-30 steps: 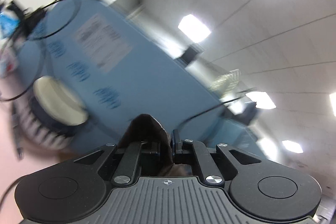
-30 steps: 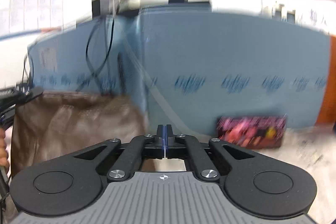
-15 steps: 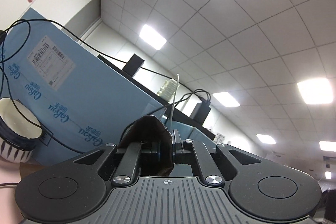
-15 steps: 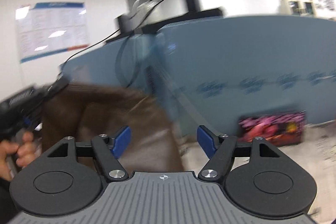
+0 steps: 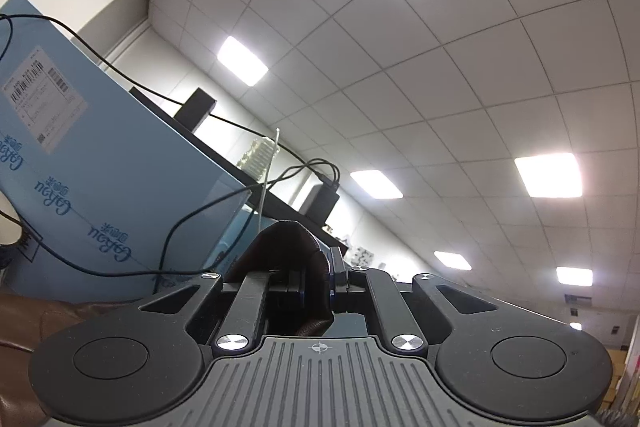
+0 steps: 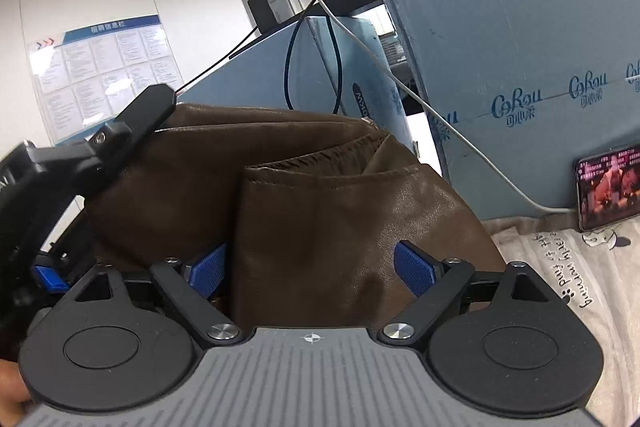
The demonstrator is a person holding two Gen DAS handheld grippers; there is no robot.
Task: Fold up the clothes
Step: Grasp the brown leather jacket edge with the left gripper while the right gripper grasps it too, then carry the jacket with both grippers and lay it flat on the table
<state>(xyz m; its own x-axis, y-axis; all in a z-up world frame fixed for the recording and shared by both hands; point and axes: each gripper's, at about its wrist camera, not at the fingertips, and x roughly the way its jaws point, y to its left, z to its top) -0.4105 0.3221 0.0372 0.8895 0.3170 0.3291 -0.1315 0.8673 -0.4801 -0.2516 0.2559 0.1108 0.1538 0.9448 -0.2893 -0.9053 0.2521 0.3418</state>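
Right tongs (image 6: pixel 316 267) spread wider than before around hanging brown leather garment (image 6: pixel 320 211), left tongs (image 5: pixel 316 275) clamped on garment's upper edge, raised above printed cloth (image 6: pixel 560 267), phone (image 6: pixel 608 187) propped against blue board (image 6: pixel 520 47)

phone (image 6: pixel 612 187) cropped, poster (image 6: pixel 104 67) text unreadable

Blue foam board (image 6: pixel 520 47) ahead of me: "CoRou", repeated along a line
White cloth (image 6: pixel 568 267) at my right: cursive lettering, unreadable
Wall notice board (image 6: pixel 104 67): too small to read
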